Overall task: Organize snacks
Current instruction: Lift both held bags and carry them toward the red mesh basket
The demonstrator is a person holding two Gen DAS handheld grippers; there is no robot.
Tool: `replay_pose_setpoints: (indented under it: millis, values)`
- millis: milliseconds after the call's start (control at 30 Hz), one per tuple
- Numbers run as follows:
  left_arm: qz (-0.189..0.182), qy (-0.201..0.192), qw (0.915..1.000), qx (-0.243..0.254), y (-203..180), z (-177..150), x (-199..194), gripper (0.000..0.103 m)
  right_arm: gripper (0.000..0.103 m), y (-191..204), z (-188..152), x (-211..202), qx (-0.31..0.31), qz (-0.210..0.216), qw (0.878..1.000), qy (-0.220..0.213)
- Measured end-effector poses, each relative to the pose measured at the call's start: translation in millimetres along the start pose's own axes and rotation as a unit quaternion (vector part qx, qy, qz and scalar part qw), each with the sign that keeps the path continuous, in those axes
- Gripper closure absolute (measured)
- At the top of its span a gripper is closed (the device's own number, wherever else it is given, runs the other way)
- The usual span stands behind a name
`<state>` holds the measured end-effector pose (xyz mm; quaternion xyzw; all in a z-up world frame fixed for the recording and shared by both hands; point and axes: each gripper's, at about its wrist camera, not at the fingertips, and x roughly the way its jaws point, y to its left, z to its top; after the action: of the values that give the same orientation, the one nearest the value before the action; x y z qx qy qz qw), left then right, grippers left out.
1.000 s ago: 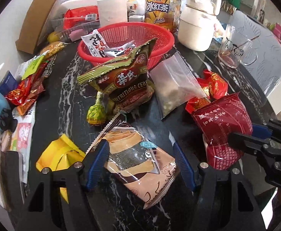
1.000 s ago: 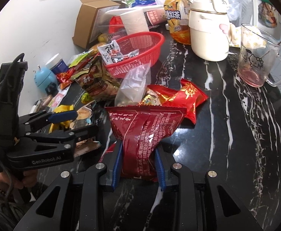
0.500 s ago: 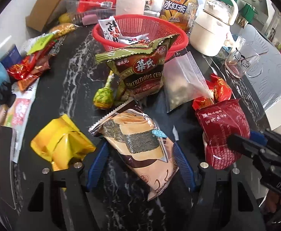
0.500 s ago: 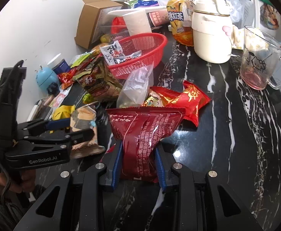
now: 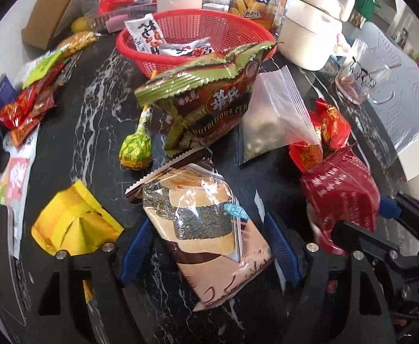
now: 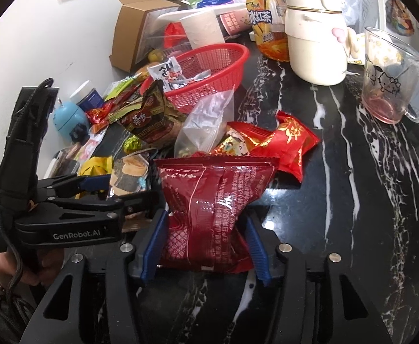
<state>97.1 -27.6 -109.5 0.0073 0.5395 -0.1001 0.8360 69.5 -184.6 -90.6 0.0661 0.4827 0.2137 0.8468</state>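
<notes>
1. We see the left gripper (image 5: pixel 209 249) pointing steeply down at a black marble table (image 6: pixel 352 200). Its jaws are opening, and the blue pads (image 5: pixel 136 246) stand clear on either side of the seaweed-snack packet (image 5: pixel 206 229), which lies flat on the table between them.
2. We see the right gripper (image 6: pixel 203 246) with its jaws likewise opening. The dark red packet (image 6: pixel 212 200) sits between the blue pads (image 6: pixel 153 246); the bag still bulges against them, but we cannot tell whether they press on it.
3. In the right wrist view the left gripper (image 6: pixel 100 192) appears at the left edge, held by a hand (image 6: pixel 23 263), just beside the dark red packet.
4. Beyond both grippers stands the red basket (image 5: pixel 238 28), which holds a few small white sachets (image 5: pixel 146 34).
5. A green-and-brown cereal bag (image 5: pixel 212 97) leans against the basket's near wall. Just beside it lie a clear zip bag (image 5: pixel 272 114) and a green-wrapped lollipop (image 5: pixel 135 149).
6. Bright red sweet packets (image 6: pixel 289 140) lie just beyond the dark red packet. A yellow pouch (image 5: pixel 72 226) lies left of the seaweed-snack packet.
7. At the far edge stand an iced-tea bottle (image 6: pixel 264 23), a cream kettle (image 6: pixel 315 43) and a glass mug (image 6: pixel 387 77).
</notes>
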Motion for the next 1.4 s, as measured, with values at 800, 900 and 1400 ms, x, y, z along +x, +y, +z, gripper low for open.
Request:
replay_pose_setpoints:
  millis: [800, 900, 1400]
  values:
    - [-0.055, -0.024, 0.9969, 0.051, -9.8, -36.9, -20.0, 0.052, 0.065, 4.7, -28.7, -14.2, -0.016, 0.002, 1.0, 0.016]
    - [-0.053, -0.026, 0.9964, 0.06, -15.9, -41.0, -22.9, 0.052, 0.065, 4.4, -35.0, -19.6, -0.016, -0.001, 1.0, 0.017]
    - [-0.018, -0.034, 0.9967, 0.071, -21.7, -51.7, -25.2, 0.052, 0.048, 5.0, -39.3, -12.6, -0.01, -0.007, 1.0, 0.007]
